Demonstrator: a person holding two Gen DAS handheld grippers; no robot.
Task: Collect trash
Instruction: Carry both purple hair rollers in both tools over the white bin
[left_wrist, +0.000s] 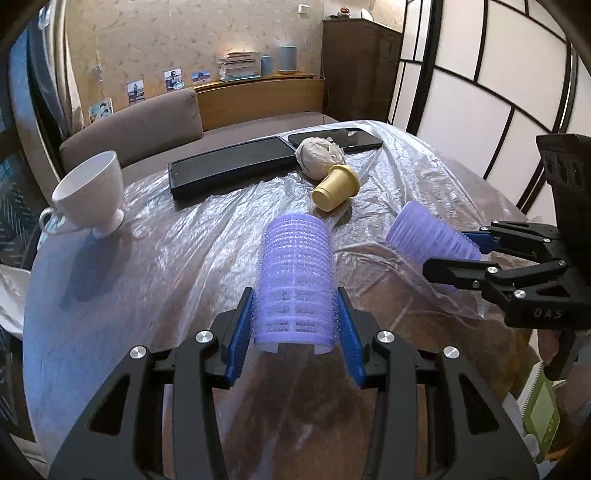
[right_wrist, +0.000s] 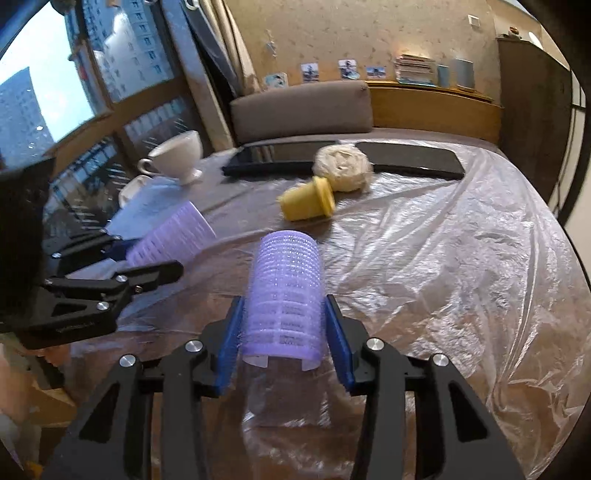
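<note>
My left gripper (left_wrist: 295, 314) is shut on a purple hair roller (left_wrist: 295, 280), held above the table. My right gripper (right_wrist: 282, 317) is shut on a second purple hair roller (right_wrist: 284, 291). Each gripper shows in the other's view: the right one (left_wrist: 458, 254) with its roller (left_wrist: 428, 236), the left one (right_wrist: 147, 254) with its roller (right_wrist: 173, 236). A yellow plastic cap (left_wrist: 336, 186) (right_wrist: 308, 201) lies on its side mid-table against a crumpled beige paper ball (left_wrist: 321, 157) (right_wrist: 343, 166).
A clear plastic sheet (left_wrist: 406, 177) (right_wrist: 443, 258) covers the table. A white footed cup (left_wrist: 92, 192) (right_wrist: 179, 155) stands at the left edge. Two flat black devices (left_wrist: 229, 164) (right_wrist: 413, 160) lie at the far side. A sofa (left_wrist: 147, 122) is behind.
</note>
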